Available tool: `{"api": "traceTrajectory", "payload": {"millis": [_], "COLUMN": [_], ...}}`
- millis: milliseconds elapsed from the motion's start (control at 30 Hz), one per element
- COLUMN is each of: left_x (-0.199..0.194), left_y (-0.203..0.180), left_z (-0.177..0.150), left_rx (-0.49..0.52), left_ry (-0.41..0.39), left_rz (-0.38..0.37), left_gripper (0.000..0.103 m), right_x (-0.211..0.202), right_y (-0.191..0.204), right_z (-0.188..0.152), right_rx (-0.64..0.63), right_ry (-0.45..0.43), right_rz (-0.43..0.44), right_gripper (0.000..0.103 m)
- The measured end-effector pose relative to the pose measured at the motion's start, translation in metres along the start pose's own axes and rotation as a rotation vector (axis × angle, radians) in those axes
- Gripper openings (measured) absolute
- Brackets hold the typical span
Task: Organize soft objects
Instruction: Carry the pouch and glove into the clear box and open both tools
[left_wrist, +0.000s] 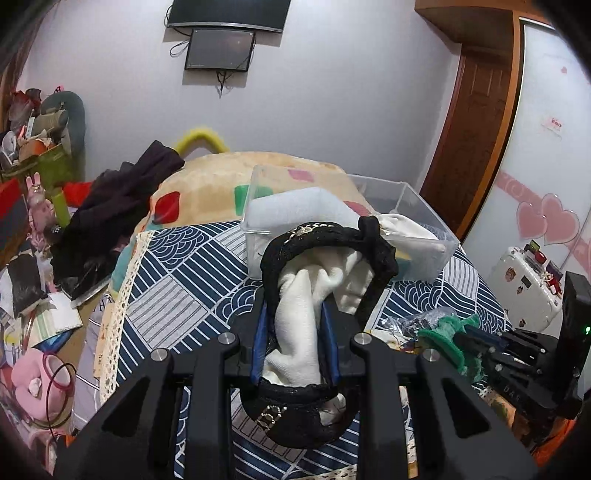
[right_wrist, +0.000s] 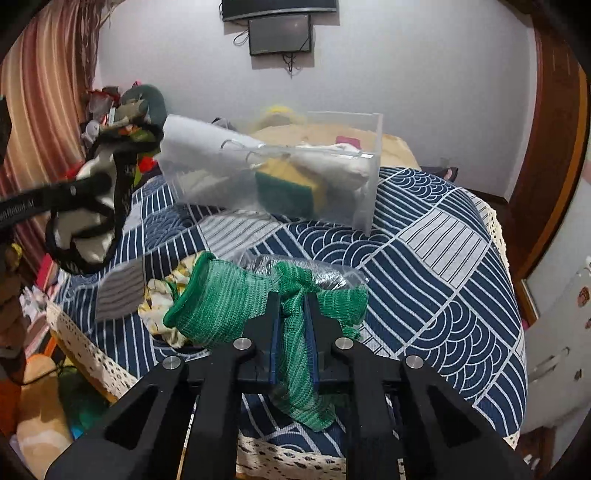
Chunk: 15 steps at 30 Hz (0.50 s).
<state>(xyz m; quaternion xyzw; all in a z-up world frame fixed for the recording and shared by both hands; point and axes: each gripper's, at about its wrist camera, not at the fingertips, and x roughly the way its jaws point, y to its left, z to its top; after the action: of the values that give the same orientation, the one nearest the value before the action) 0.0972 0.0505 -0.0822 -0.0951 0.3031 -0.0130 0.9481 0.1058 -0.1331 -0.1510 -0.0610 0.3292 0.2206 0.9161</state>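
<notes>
Above a bed with a navy patterned cover, the left tool clamps a white cloth wrapped in a black lace band, held near a clear plastic box. The right tool pinches a green knit glove just above the bed; the box holds a sponge and white cloths.

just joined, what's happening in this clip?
A person is sorting soft items on a bed with two handheld tongs. The left tongs are shut on a white cloth tangled with a black band, held up near the clear bin. The right tongs are shut on a green knit, low over the bed. The bin already holds a sponge and white cloths.
</notes>
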Motion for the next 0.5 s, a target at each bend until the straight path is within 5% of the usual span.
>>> {"api": "traceTrajectory", "payload": {"millis": [500], "left_x": [-0.013], "left_y": [0.004], "left_z": [0.009], "left_rx": [-0.019], "left_ry": [-0.042], "left_rz": [-0.003], "left_gripper": [0.026], "right_x": [-0.035], "right_y": [-0.008], "right_z": [0.03], "right_rx": [0.027], "right_ry": [-0.18], "right_rz": [-0.031], "right_gripper": [0.005]}}
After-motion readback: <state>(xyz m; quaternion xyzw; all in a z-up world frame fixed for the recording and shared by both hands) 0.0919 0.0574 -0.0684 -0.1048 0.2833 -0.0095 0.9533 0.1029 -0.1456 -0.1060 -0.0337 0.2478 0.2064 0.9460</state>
